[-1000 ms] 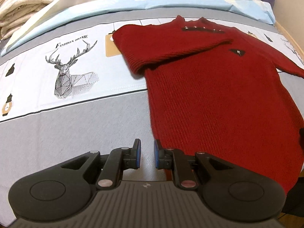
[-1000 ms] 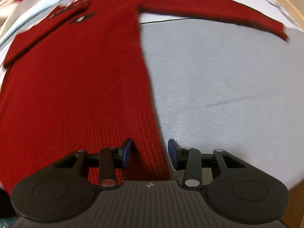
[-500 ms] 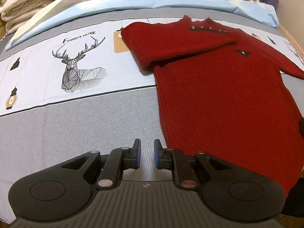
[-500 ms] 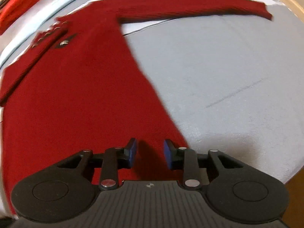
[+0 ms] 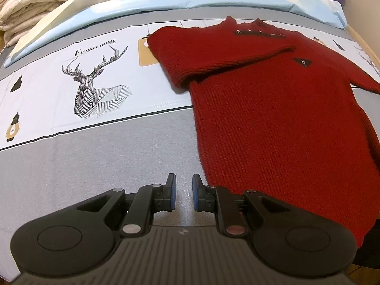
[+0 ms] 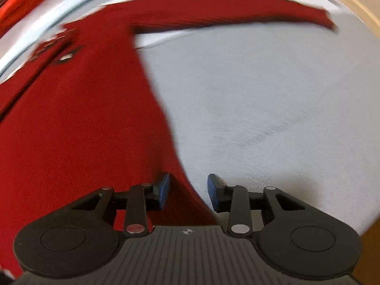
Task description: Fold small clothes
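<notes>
Lining up for the next fold, I'd guess; red sweater (image 5: 280, 128) lies flat ahead-right of the left gripper (image 5: 182, 196) (narrow gap, empty); right gripper (image 6: 187, 191) gapes wider, straddling the sweater's side edge, probably to pinch it; one sleeve (image 5: 213, 54) is folded across.

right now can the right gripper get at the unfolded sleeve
Probably yes. The right gripper is open over the sweater's side edge, and the sleeve lies stretched flat on the bedsheet ahead. Only bare sheet lies between them, though the view is blurred.
</notes>
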A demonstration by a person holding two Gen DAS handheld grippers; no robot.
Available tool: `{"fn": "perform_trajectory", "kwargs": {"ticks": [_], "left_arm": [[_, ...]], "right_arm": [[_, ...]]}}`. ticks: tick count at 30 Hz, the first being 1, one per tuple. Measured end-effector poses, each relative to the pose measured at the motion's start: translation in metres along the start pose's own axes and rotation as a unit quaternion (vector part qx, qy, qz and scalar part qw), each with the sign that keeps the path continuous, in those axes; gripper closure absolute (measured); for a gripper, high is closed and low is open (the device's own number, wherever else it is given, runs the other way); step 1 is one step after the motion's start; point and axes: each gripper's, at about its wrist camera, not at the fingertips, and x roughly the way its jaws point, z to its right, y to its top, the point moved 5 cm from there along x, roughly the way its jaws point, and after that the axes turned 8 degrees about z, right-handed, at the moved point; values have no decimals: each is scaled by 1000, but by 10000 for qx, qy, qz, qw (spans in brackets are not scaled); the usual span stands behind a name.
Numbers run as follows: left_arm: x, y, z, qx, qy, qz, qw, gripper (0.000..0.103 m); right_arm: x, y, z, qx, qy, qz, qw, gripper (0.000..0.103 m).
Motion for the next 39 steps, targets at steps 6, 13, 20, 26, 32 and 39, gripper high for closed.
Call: {"fn": "perform_trajectory", "kwargs": {"ticks": [6,13,20,26,32,39], "left_arm": [[2,1,5,63,-22,-16,10000,88],[3,2,8,94,-26,-14,10000,88],[4,2,12,148,-47,-13,9999,88],[4,3,13,129,-38,-9,9999,88],[4,3,20,214,-95,-7,9997,88],[12,1,30,249,-167,-141,9994,80]], "right_arm": [[8,6,-2,392,369,-107,9985,54],[10,2,-2,725,757,-215,9943,54],[6,0,-34,430,1406,-296,9887,52],[-3,7,-38,138,1246,-83,9921,80],[-27,13,11,232,430,311,9983,84],[-26,3,50,127,-425,237,9987,90]]}}
